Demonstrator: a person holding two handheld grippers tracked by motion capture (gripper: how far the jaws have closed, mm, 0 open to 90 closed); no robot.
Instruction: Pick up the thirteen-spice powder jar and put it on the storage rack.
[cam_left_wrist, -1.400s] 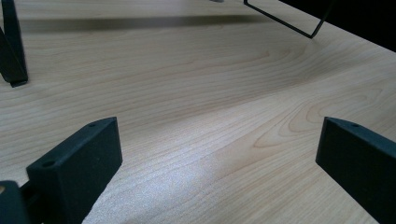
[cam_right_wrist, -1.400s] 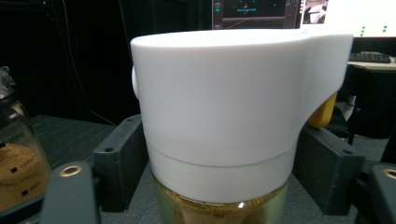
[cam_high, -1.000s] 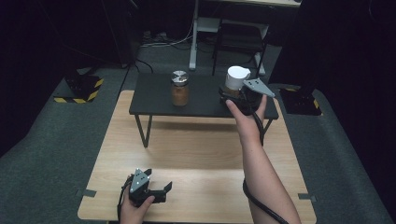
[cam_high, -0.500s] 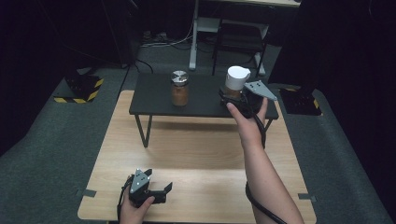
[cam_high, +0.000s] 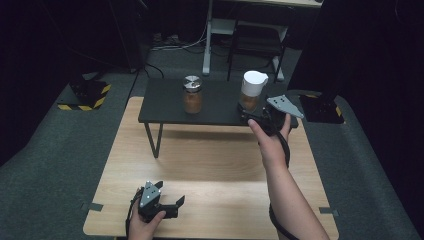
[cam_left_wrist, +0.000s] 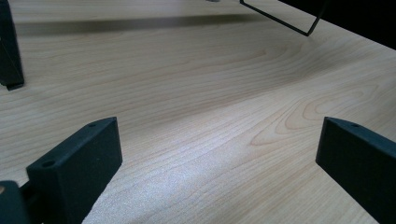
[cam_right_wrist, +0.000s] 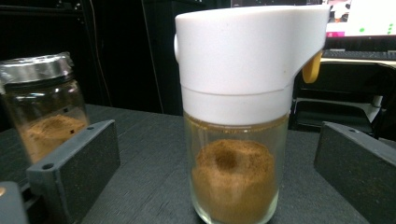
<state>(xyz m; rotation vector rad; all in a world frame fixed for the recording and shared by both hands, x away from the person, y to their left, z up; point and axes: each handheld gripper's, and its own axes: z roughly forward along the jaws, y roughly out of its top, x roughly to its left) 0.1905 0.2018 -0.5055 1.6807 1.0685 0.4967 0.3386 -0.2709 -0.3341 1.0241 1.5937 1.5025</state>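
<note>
1. A pale wooden table (cam_high: 210, 165) with visible grain stands on grey carpet in a dark room; at its twelve o'clock edge sits a low black shelf (cam_high: 215, 107) on thin metal legs. A chair and a desk frame stand beyond, and a yellow-and-black striped block lies at ten o'clock on the floor.
2. The white-capped glass dispenser (cam_right_wrist: 245, 116) stands upright on the shelf toward one o'clock, round and clear, with brown powder in its lower part and a smooth white plastic top with a spout. A metal-lidded glass jar (cam_high: 192, 94) of similar powder stands well apart at twelve o'clock.
3. The right gripper (cam_high: 257, 116) is spread wide, its matte black jaws on either side of the dispenser without touching it.
4. The left gripper (cam_high: 167, 207) rests at seven o'clock on the table, jaws apart over bare wood.
5. Since a second ago, the right gripper has stayed at the dispenser with barely any shift; the left has not moved.
</note>
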